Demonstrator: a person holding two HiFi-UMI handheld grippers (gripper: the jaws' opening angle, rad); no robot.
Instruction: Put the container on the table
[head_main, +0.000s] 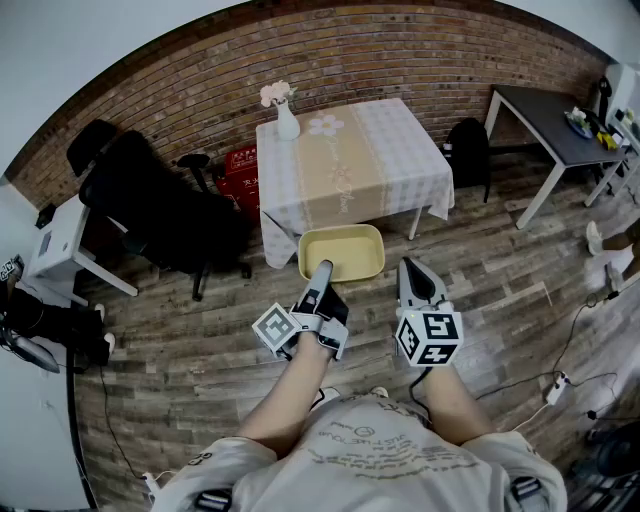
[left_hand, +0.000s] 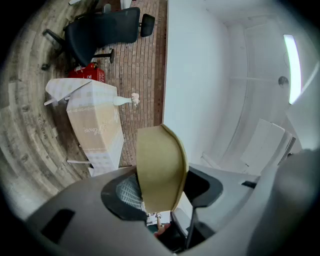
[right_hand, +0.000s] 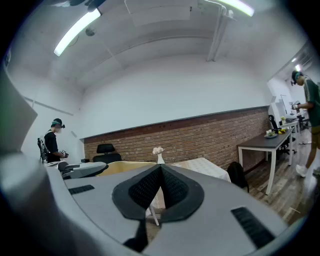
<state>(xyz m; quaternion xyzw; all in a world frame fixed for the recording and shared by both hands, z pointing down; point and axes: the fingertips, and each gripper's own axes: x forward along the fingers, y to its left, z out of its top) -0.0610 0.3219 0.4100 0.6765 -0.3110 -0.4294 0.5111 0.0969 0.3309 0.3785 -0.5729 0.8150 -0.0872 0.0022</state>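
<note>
Left gripper (head_main: 322, 270) is pinching the near rim of the yellow container (head_main: 342, 252), held just short of the table (head_main: 350, 170). Right gripper (head_main: 414, 272) is pressed together, empty. I'd hold it level, lift over the edge and steer clear of the vase (head_main: 287, 122).

The table (head_main: 350, 165) stands at 12 o'clock from the person, its far edge toward the wall (head_main: 400, 50). A vase (head_main: 286, 120) sits on its far left corner. The container (head_main: 342, 252) is before the table's near edge, with the left gripper (head_main: 323, 268) at its 6 o'clock rim and the right gripper (head_main: 412, 272) at its 4 o'clock. A chair (head_main: 165, 215) stands at 10 o'clock, a second table (head_main: 555, 125) at 2 o'clock, and a bag (head_main: 468, 150) between the tables.
</note>
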